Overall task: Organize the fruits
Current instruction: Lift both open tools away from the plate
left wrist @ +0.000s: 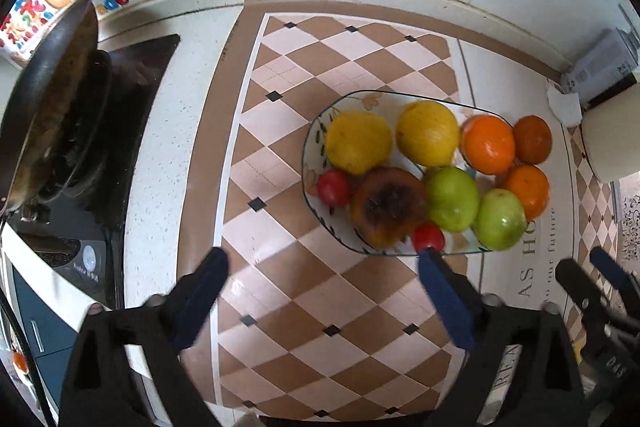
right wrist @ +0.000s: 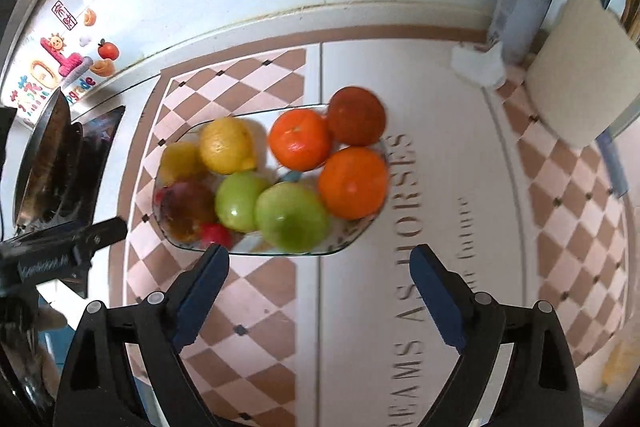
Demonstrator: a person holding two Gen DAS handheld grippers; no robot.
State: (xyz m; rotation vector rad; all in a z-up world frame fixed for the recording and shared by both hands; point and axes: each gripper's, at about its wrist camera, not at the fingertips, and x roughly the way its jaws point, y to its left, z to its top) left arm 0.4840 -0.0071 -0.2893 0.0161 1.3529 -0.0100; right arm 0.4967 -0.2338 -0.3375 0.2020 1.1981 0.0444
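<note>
Fruit fills the glass plate (right wrist: 340, 247) just beyond our right gripper (right wrist: 320, 267) and right of our left gripper (left wrist: 324, 273); both gape wide, empty.

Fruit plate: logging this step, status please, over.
Left tongs open, empty, short of plate. Right tongs open, empty, at the plate's near rim. Fruit all on the plate: lemons, oranges, green apples. Nothing in the way.

Both wrist cams look steeply down, close; share oval glass fruit-filled plate (left wrist: 316, 131) (right wrist: 352, 241), L view from further left.
</note>
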